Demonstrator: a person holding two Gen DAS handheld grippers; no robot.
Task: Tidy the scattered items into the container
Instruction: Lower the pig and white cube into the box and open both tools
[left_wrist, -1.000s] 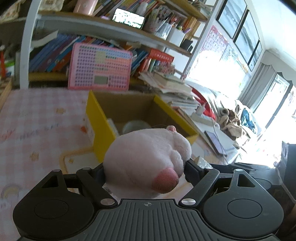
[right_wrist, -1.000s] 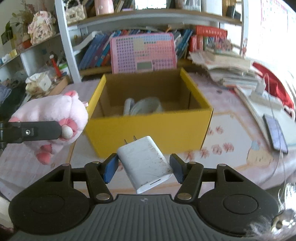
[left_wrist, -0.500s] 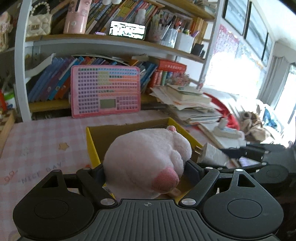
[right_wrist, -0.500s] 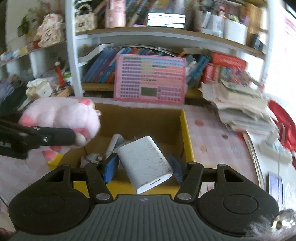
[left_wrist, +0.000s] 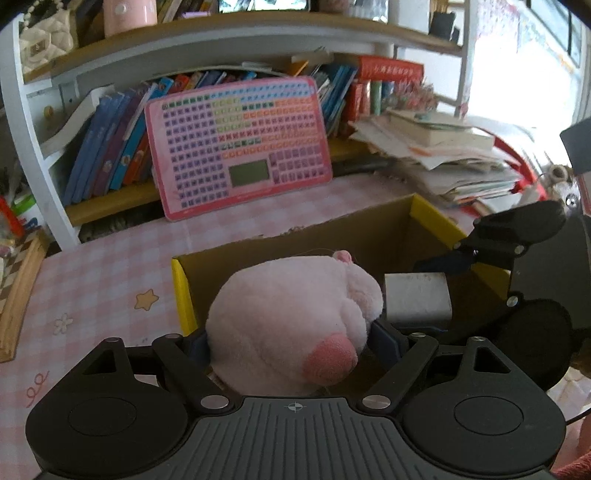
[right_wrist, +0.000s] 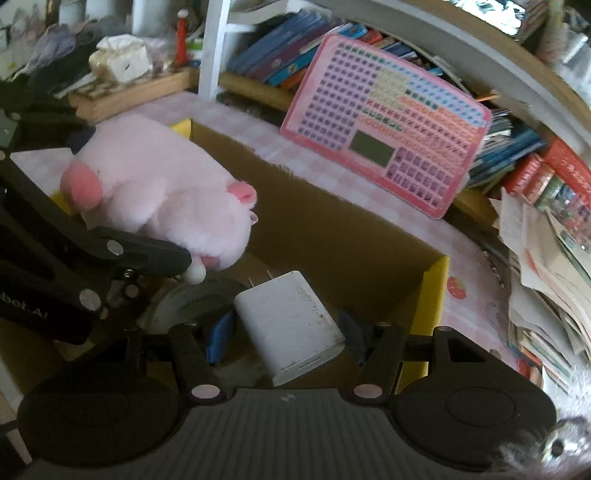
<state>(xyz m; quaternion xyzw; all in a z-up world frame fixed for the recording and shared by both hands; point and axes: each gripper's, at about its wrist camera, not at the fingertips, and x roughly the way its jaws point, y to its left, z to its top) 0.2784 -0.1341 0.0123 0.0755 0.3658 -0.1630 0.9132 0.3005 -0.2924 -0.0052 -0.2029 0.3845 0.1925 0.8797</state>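
Note:
My left gripper is shut on a pink plush toy and holds it above the near left part of the yellow cardboard box. My right gripper is shut on a white charger with its prongs pointing away, over the open box. In the right wrist view the plush toy hangs at the left, close to the charger. The charger shows just right of the plush in the left wrist view. A pale round item lies in the box, partly hidden.
A pink toy keyboard leans on the bookshelf behind the box. Stacked books and papers crowd the right side. A pink checked tablecloth covers the table, and a wooden tray sits at its left edge.
Both grippers have moved forward to hang over the box, each keeping its load. They have drawn close together, and the right wrist view has rolled.

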